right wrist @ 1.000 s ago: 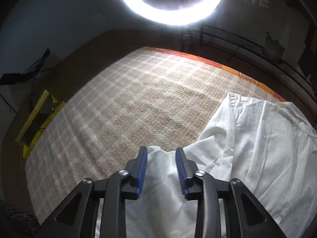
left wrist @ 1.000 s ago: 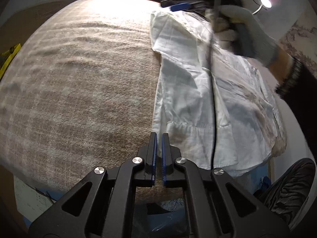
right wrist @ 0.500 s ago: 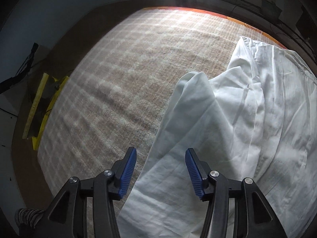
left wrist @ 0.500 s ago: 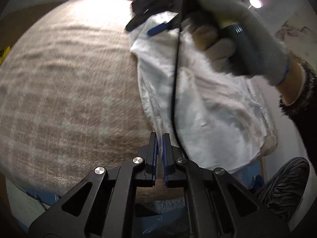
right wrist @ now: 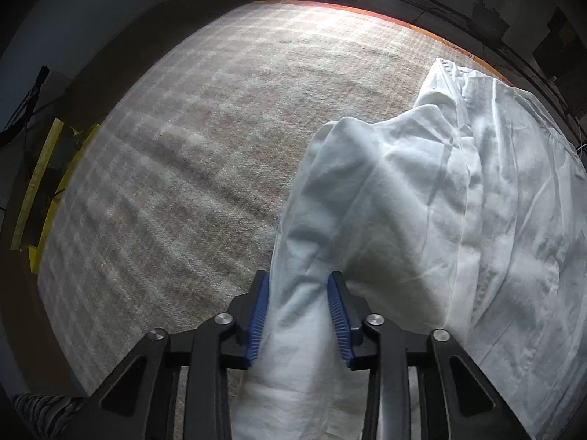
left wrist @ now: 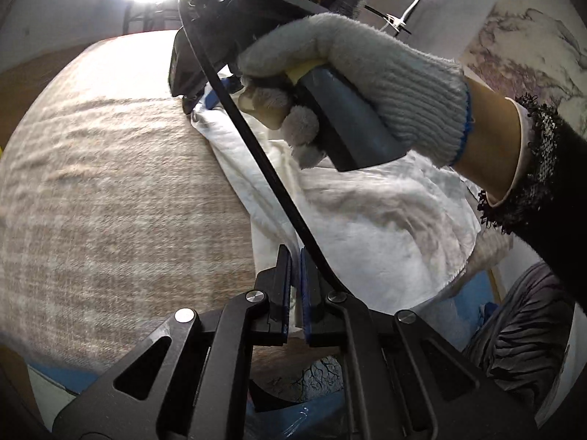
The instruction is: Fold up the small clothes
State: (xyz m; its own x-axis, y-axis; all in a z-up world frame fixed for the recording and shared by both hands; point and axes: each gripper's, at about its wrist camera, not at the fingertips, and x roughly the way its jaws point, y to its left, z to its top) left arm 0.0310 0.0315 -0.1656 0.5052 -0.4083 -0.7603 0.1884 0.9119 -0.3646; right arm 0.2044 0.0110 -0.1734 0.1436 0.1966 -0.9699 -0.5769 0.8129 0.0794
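Left wrist view: your left gripper [left wrist: 295,256] is clenched on the near edge of the white garment [left wrist: 385,220], which lies on the plaid blanket [left wrist: 110,183]. Your gloved right hand [left wrist: 367,84] holds the other tool over its far end.

Right wrist view: your right gripper [right wrist: 298,282] has just been closing and straddles a raised fold of the white garment [right wrist: 422,201], pads touching the cloth. No readable writing in either view.

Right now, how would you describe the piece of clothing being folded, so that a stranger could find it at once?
Look at the big beige checked blanket that covers the work surface. On its right side lies a white garment, wrinkled and partly folded over itself. It is the only white cloth there, and both the left gripper and the right gripper hold a fold of it.
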